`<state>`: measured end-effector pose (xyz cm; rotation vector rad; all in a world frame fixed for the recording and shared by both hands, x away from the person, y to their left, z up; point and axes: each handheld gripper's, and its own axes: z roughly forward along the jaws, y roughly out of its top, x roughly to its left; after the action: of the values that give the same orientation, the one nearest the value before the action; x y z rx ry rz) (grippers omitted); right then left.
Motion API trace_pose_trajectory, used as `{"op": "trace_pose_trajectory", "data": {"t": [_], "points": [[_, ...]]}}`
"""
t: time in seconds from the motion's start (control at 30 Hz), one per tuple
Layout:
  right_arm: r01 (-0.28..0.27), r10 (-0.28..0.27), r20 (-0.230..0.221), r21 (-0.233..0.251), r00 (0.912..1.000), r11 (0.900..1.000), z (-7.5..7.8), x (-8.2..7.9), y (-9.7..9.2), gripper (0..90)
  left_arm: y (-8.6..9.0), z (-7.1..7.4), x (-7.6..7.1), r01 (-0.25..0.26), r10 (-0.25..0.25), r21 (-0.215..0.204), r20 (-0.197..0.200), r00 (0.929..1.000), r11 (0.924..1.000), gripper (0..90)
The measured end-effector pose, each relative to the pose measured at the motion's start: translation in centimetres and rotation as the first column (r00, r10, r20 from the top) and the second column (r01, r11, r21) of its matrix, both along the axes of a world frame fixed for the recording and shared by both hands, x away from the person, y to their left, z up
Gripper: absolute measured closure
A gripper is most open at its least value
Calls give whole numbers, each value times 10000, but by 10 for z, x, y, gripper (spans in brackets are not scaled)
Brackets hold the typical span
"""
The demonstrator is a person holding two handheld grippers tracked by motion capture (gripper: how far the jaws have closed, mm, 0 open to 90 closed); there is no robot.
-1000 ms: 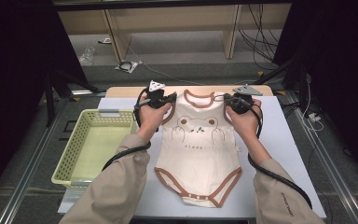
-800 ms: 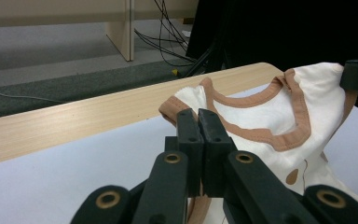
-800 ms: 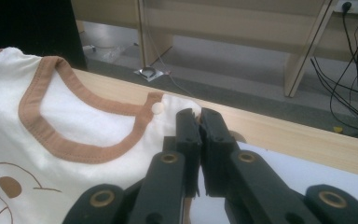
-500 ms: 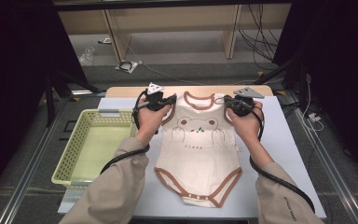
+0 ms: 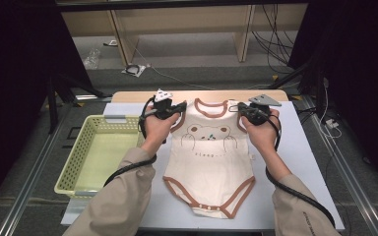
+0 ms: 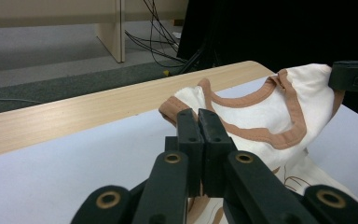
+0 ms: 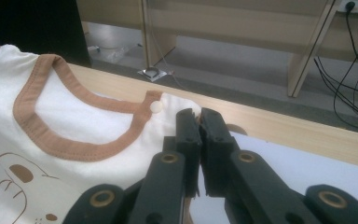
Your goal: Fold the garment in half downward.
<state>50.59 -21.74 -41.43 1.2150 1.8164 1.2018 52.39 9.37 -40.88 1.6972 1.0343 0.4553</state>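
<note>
1. Against the earlier high views: almost nothing differs. Both hands sit at the same shoulder corners, the bodysuit lies the same way, and the basket hasn't shifted.
2. Left gripper: jaws fully closed, pinching the bodysuit's shoulder, with brown trim bunched right at the tips. In the high view it sits at the garment's top-left corner.
3. Right gripper: jaws closed on the other shoulder, white fabric caught between the tips, just beside a small white snap button. In the high view it's at the top-right corner.
4. Bodysuit: cream with brown trim and a bear print. It lies front-up on the white mat, neck toward the far edge and crotch snaps toward the person. The shoulders are lifted slightly by the grips; the lower body is flat on the mat.
5. Edges: the neckline is close to the mat's far edge, with the bare wooden table strip beyond it. The bodysuit's hem stops short of the near edge.
6. Open room: there's a wide bare mat to the right of the garment and a narrower strip on the left before the basket, which sits at the table's left side with its rim just beside the left forearm.
7. The cables trail back along both forearms, clear of the garment.
</note>
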Motion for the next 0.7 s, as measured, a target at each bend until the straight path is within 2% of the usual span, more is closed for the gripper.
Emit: {"op": "trace_pose_trajectory", "data": {"t": [0.7], "points": [[-68, 68, 67, -1, 10000, 10000, -5, -10, -5, 874, 3, -2, -10, 255, -255, -54, 83, 9996, 9997, 881]]}}
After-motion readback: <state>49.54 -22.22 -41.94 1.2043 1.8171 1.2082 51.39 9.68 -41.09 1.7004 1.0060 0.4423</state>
